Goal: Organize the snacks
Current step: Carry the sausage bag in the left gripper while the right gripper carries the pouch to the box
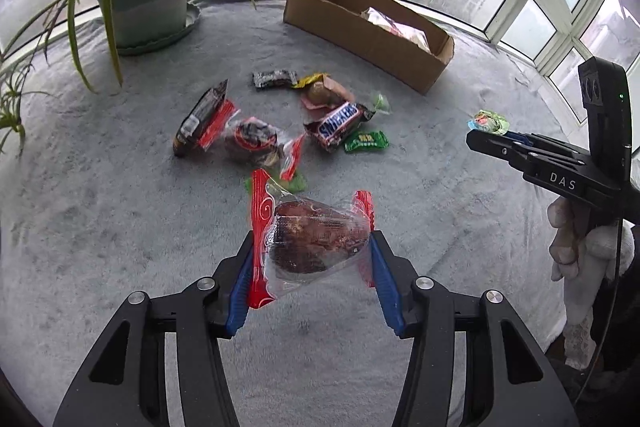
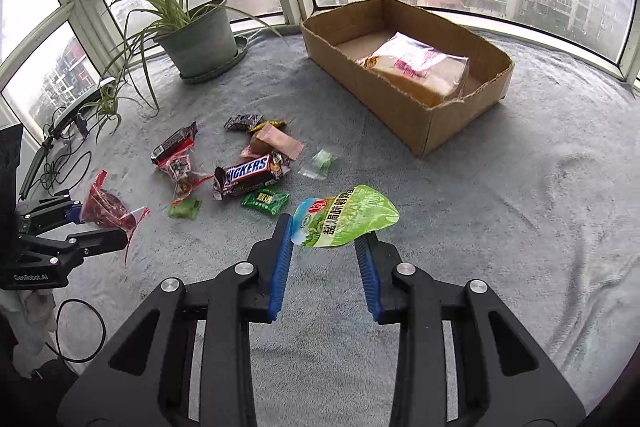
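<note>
Far left of the right wrist view: left gripper [image 2: 105,223] clamped on a clear red-edged meat pack [image 2: 108,209], fingers [image 1: 382,269] pinching both sides, pack lifted clear of the grey fleece blanket [image 2: 500,227]. Middle: loose pile on the blanket, Snickers bar [image 2: 250,175], small green candy [image 2: 265,202], a pink wrapper [image 2: 276,143], few dark packets. Lower centre: right gripper [image 2: 325,247] holding a green pouch [image 2: 346,213] by its lower edge, fingers fairly narrow, pouch also off the blanket. Upper right: cardboard box [image 2: 424,125] with one clear bag [image 2: 420,67] already inside, roomy bit at its far-left end.

Probably best to carry both high enough to clear the torn rim, then drop beside the bag, not on it. Slippery film, so no loosening early.

Soft blanket, slightly rumpled, so no sliding stuff. Bay window ledge sort of spot, potted spider plant [image 2: 196,35] upper left, apartment blocks outside.
</note>
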Available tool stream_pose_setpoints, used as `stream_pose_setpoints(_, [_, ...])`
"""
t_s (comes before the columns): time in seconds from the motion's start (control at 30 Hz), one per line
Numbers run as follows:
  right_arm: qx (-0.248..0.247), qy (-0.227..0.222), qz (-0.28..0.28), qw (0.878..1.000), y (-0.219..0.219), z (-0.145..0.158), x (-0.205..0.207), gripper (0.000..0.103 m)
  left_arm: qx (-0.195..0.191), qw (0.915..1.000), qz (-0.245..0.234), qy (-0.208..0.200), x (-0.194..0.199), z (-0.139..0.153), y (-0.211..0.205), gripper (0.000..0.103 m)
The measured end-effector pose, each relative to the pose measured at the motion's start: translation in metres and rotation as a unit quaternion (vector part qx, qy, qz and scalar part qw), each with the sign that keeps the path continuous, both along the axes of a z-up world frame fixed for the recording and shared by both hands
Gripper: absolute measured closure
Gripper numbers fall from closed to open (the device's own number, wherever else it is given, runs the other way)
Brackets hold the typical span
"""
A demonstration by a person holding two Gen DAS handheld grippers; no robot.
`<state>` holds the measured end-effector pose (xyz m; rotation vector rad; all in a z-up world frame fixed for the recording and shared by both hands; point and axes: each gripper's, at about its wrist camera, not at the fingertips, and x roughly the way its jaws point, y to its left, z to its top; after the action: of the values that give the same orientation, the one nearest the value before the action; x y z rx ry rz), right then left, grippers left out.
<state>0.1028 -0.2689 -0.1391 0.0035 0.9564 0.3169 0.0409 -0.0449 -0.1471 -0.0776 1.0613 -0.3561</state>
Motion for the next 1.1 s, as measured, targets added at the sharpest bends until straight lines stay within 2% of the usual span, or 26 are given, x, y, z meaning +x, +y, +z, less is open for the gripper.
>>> stream_pose_setpoints(0.27, [-0.012,-0.036,-0.014,0.999,-0.018,0.032,0.033,0.070,-0.001,0.9990,0.002,-0.044,0.047,0.031,-0.007,0.051])
stream_pose_setpoints(0.53, [-0.026,-0.060,-0.024,0.998,-0.034,0.054,0.067,0.070,0.007,0.9978,-0.005,-0.065,0.095,0.044,-0.025,0.051])
stream_pose_setpoints(0.9, [-0.044,-0.060,-0.027,0.997,-0.046,0.050,0.115,0.070,-0.004,0.9973,-0.006,-0.073,0.153,0.053,-0.052,0.051])
stream_pose_setpoints(1.1, [-0.061,-0.052,-0.033,0.996,-0.055,0.041,0.145,0.070,-0.011,0.9975,-0.002,-0.070,0.189,0.047,-0.069,0.051])
